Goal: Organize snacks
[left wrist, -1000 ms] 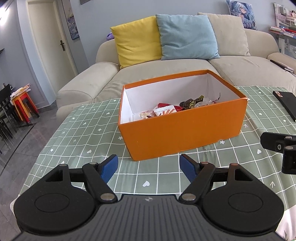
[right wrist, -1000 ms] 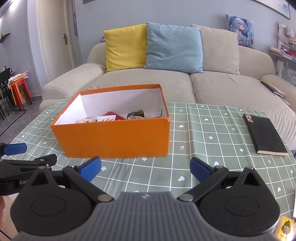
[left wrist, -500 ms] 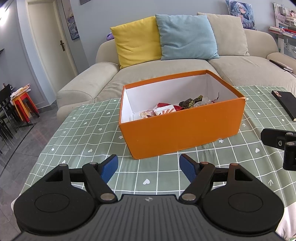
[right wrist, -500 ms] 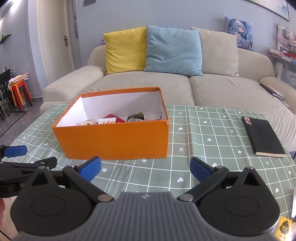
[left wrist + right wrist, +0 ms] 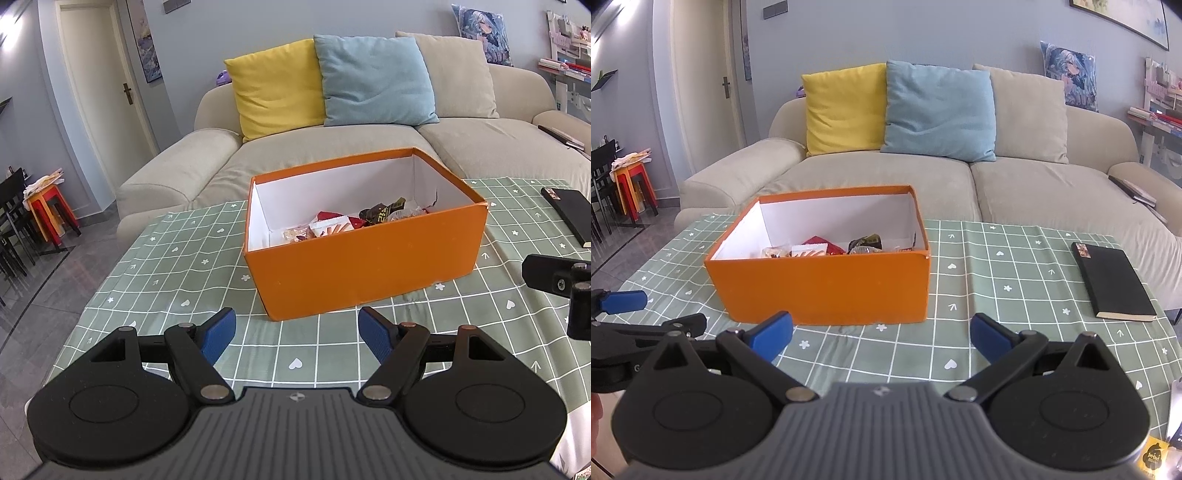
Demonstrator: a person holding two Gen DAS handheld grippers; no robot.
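Looking across from the left, we've got our left gripper [image 5: 297, 334] hovering low over the green checked tablecloth [image 5: 177, 273], blue pads spread wide with nothing between them. Just ahead sits the orange box [image 5: 364, 277], open-topped, and there are the snack packets [image 5: 334, 225] lying inside on its floor, a red-and-white one beside a dark wrapper. Moving right, our right gripper [image 5: 882, 336] hangs level too, jaws parted and empty, box in front and slightly left of it. Further right, a black notebook [image 5: 1113, 284] lies flat on the cloth, well apart from the box. Behind everything, the beige sofa [image 5: 1034, 184] with yellow, blue and beige cushions.
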